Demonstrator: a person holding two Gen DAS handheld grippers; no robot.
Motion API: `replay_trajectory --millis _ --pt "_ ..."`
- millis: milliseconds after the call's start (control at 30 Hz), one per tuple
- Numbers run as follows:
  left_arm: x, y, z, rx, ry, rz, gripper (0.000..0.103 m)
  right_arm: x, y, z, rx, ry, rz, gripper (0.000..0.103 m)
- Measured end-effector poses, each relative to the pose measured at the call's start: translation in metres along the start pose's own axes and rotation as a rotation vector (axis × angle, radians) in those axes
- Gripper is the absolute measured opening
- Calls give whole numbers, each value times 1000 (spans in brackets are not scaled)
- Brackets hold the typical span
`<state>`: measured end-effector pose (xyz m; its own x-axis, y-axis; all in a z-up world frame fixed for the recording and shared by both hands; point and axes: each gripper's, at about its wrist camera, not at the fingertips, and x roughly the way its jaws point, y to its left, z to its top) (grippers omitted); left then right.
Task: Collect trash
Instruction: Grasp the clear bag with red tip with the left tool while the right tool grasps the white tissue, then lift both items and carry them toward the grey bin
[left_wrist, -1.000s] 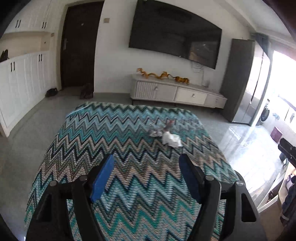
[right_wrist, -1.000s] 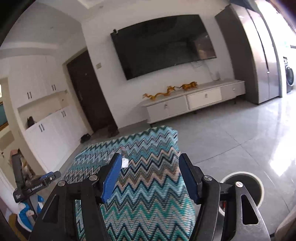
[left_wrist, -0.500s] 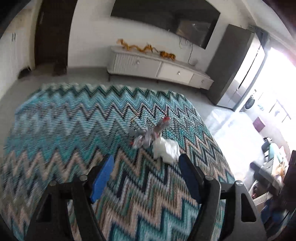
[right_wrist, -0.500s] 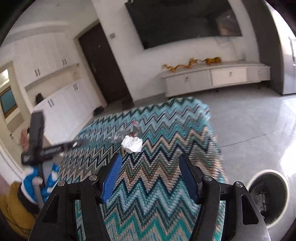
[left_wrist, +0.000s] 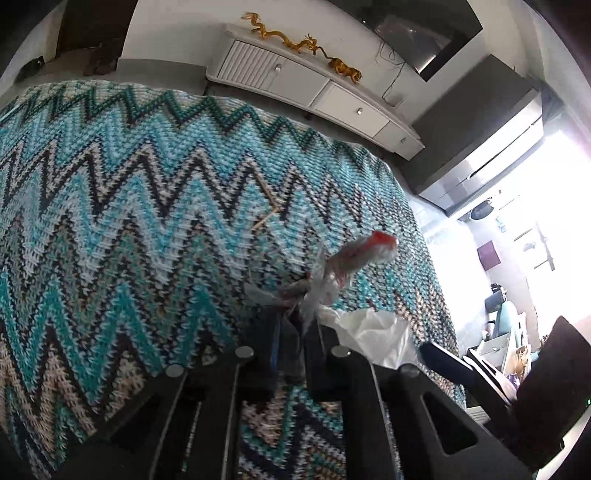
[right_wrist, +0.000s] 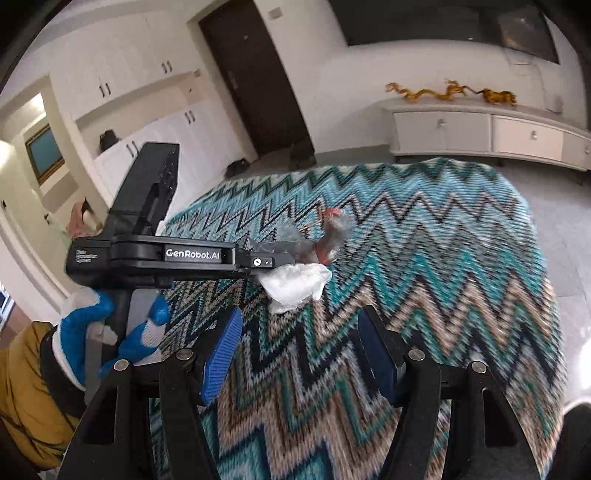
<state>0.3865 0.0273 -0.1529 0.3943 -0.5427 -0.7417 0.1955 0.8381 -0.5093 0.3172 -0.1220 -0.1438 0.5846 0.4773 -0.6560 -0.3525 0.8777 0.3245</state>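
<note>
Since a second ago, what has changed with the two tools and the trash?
Both tools came down toward the trash. The left tool has just closed its jaws on the clear plastic wrapper. The right tool is still open and empty, short of the white tissue. The tissue and the zigzag cloth stayed put.

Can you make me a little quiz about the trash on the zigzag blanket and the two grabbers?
1. True or false: the right gripper is shut.
2. What colour is the crumpled tissue?
3. Which one pinches the clear wrapper? A) left gripper B) right gripper C) neither

Key: 1 false, its jaws stand open and empty. 2 white. 3 A.
</note>
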Motion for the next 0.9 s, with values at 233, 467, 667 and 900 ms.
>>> replay_trajectory --millis 233,467,667,900 --pt "-11 22 -4 -42 -26 -11 6 31 2 15 18 29 29 65" --pt "-27 47 -12 -76 -48 -7 6 45 -4 20 61 61 50 42" --pt "-59 52 -34 -58 -79 34 5 22 -14 10 124 10 85 20" --pt "-108 25 -78 -9 -152 107 5 -35 -5 -26 169 -54 96 20"
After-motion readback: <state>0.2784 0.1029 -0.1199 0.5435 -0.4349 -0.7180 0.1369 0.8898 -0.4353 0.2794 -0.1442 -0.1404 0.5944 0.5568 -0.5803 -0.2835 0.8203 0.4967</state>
